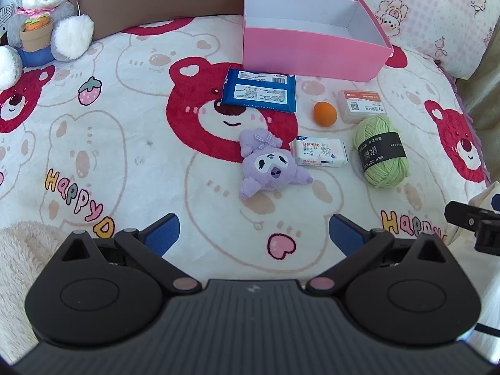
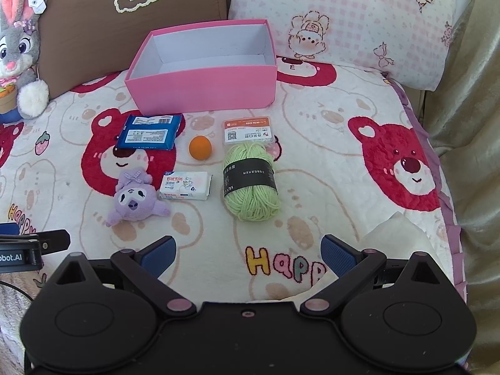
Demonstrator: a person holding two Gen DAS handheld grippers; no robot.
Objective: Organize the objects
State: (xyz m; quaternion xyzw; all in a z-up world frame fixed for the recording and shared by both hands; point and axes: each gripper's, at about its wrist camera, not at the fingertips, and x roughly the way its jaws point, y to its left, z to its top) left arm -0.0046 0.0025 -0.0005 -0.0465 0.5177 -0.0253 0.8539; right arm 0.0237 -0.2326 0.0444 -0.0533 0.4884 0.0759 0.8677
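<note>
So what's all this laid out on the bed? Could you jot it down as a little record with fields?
surface: bear-print blanket
container: pink box, open, nothing visible inside
in front of box: blue packet, orange ball, clear case
nearer row: purple plush, white tissue pack, green yarn
far corner: grey rabbit toy
left gripper: open, holding nothing
right gripper: open, holding nothing

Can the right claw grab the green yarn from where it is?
Probably yes. The right claw is open and empty, and the yarn lies straight ahead on the blanket with nothing between them.
</note>
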